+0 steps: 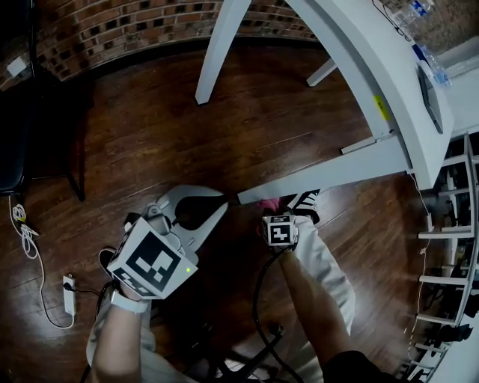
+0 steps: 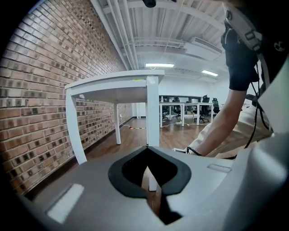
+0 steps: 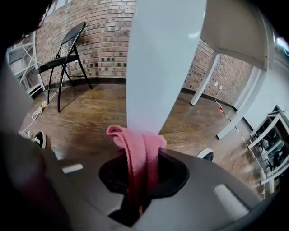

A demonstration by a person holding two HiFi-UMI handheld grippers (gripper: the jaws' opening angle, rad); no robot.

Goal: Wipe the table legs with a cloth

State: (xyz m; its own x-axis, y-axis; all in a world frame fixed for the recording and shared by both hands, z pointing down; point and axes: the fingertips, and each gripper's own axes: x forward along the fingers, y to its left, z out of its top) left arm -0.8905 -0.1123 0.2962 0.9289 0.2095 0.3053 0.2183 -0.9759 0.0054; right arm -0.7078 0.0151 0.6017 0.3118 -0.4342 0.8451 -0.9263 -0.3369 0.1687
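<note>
Right gripper view: pink cloth (image 3: 132, 137) lengthwise in tongs (image 3: 141, 152), toward table leg (image 3: 158, 67).

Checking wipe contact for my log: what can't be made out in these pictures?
- Right gripper view: whether the pink cloth touches the table leg; the cloth's fold covers that spot.
- Head view: most of the cloth, under the right gripper.
- Head view: tabletop items, small, cut off by the top edge.

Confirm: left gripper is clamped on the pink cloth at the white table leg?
Wrong gripper. The right gripper is clamped on the pink cloth at the white table leg, as the right gripper view shows. The left gripper has nothing between its jaws.
</note>
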